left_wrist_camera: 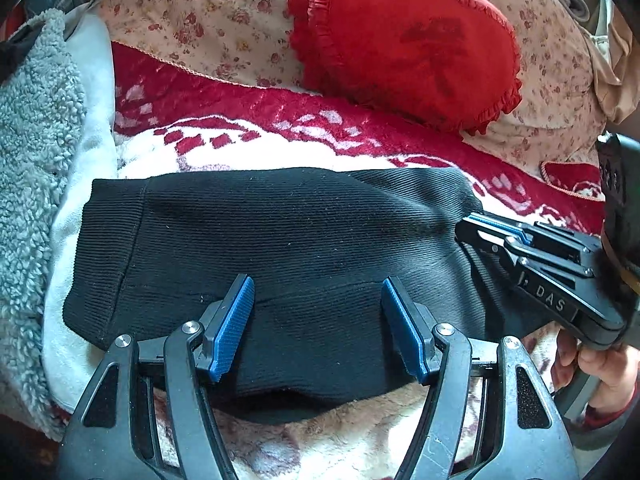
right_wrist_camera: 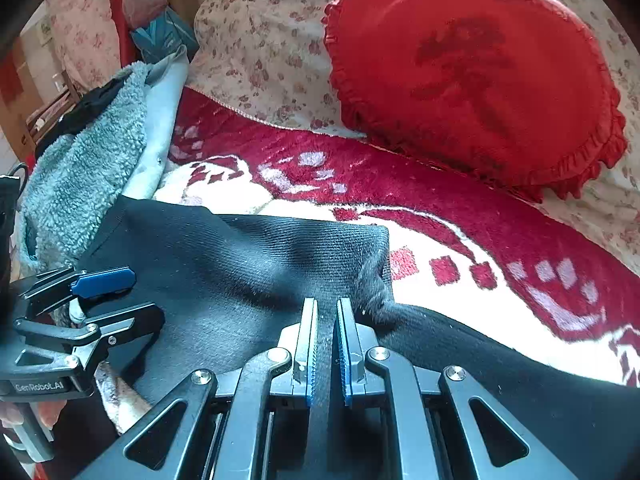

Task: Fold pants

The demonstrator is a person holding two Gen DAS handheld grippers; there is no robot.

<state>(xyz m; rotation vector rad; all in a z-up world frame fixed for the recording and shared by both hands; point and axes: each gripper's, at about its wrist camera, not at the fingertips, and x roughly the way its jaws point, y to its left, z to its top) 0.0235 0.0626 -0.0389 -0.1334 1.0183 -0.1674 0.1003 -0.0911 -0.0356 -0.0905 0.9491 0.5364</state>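
Black ribbed pants half folded on a bed, one gripper released over them, the other pinching an edge.

From the left, a grey fleece throw (left_wrist_camera: 32,152) borders the red-and-white blanket (left_wrist_camera: 248,120) on which the pants (left_wrist_camera: 280,232) lie as a flat, doubled band, near edge toward the cameras. The left gripper (left_wrist_camera: 316,320) hangs over that near edge with jaws spread wide, nothing between its blue pads (left_wrist_camera: 234,324). Further right, the right gripper (right_wrist_camera: 327,344) is clenched, its jaws almost together on a thin layer of the pants' fabric at the right end. A red heart cushion (left_wrist_camera: 408,40) sits behind. The knit looks soft, light and limp, likely to sag and drag on the plush blanket; best held at hems or fold corners, both ends lifted together.
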